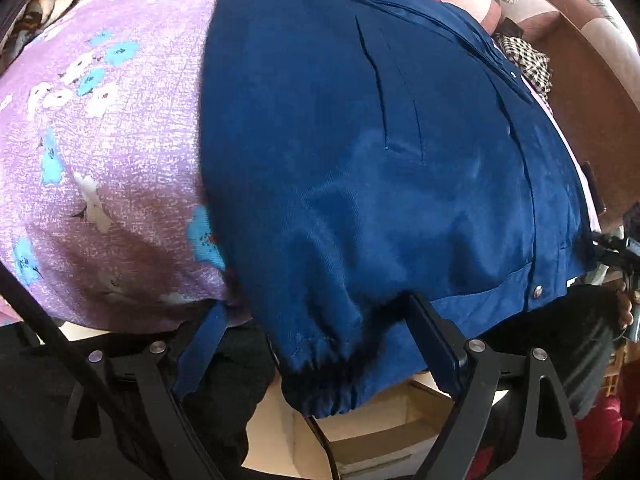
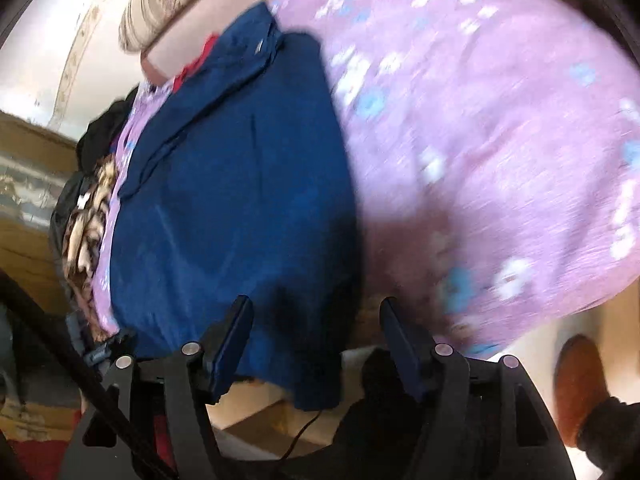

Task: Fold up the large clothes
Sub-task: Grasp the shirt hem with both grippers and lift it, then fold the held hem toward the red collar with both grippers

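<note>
A large dark blue jacket [image 1: 360, 140] lies spread on a purple flowered bedsheet [image 1: 100, 140]. Its elastic cuff [image 1: 324, 380] hangs over the near edge. My left gripper [image 1: 316, 336] is open, its jaws wide apart on either side of the cuff, the right finger [image 1: 436, 340] resting against the cloth. In the right wrist view the jacket [image 2: 240, 200] lies left of centre on the sheet [image 2: 500, 140]. My right gripper [image 2: 316, 320] is open at the jacket's near hem, its left finger [image 2: 232, 332] over the blue cloth, its right finger [image 2: 400, 332] beside it.
A checked cloth [image 1: 528, 60] and a brown wooden headboard [image 1: 580, 80] lie beyond the jacket. A patterned cloth [image 2: 88, 220] and dark clothes [image 2: 104, 132] sit at the bed's left edge. A person's brown shoe [image 2: 580, 392] stands on the floor.
</note>
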Motion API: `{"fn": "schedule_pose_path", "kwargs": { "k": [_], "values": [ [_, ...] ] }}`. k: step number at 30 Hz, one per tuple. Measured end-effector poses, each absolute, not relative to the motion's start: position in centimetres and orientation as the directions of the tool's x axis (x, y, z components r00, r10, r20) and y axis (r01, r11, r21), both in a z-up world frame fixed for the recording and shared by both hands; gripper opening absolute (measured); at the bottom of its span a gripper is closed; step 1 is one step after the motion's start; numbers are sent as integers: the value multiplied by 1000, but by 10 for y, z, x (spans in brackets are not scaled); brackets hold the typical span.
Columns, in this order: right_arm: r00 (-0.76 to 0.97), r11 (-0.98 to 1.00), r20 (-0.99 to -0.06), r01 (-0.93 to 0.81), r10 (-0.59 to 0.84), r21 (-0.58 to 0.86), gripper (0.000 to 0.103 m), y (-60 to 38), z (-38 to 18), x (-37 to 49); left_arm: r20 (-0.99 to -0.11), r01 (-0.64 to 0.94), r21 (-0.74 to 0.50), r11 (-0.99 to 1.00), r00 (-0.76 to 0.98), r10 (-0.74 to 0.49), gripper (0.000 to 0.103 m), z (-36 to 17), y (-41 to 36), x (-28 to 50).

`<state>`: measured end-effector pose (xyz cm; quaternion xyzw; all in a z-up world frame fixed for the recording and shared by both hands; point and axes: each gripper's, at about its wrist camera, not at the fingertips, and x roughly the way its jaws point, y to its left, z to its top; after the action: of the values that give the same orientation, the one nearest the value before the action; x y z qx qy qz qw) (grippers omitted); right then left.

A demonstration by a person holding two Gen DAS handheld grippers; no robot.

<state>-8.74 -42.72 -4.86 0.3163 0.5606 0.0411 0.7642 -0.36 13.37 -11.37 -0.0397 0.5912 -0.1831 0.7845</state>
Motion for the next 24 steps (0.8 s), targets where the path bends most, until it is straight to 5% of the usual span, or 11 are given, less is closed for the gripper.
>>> {"fn": "schedule_pose_path", "kwargs": {
  "k": [2, 4, 6, 10, 14, 15, 17, 19, 24],
  "values": [
    [298, 835, -856, 242, 422, 495, 26, -403, -56, -78, -914, 231, -273, 934, 242, -327, 68, -113, 134, -5],
    [285, 873, -874, 181, 394, 452, 24, -385, -52, -74, -910, 212, -289, 934, 242, -337, 47, -110, 139, -8],
    [314, 845, -836, 155, 449, 512, 23, -383, -44, -72, -906, 229, -291, 929, 245, -344, 37, -106, 139, -12],
    [279, 857, -868, 205, 411, 472, 25, -390, -55, -70, -920, 252, -251, 935, 240, -311, 43, -109, 133, -10],
    [191, 875, -903, 238, 384, 422, 41, -385, -74, -62, -924, 249, -280, 927, 193, -331, 61, -119, 129, 0],
    [193, 880, -905, 226, 380, 418, 41, -383, -73, -61, -921, 253, -291, 923, 188, -342, 60, -121, 127, 1],
    [206, 893, -902, 172, 380, 416, 16, -375, -70, -62, -911, 283, -309, 908, 187, -368, 42, -117, 123, -3],
    [245, 891, -884, 126, 398, 437, 15, -371, -57, -65, -907, 311, -284, 907, 219, -359, 27, -108, 122, -11],
    [358, 854, -809, 60, 465, 517, 14, -375, -26, -73, -896, 343, -266, 901, 256, -363, 25, -98, 123, -14]
  ]
}}
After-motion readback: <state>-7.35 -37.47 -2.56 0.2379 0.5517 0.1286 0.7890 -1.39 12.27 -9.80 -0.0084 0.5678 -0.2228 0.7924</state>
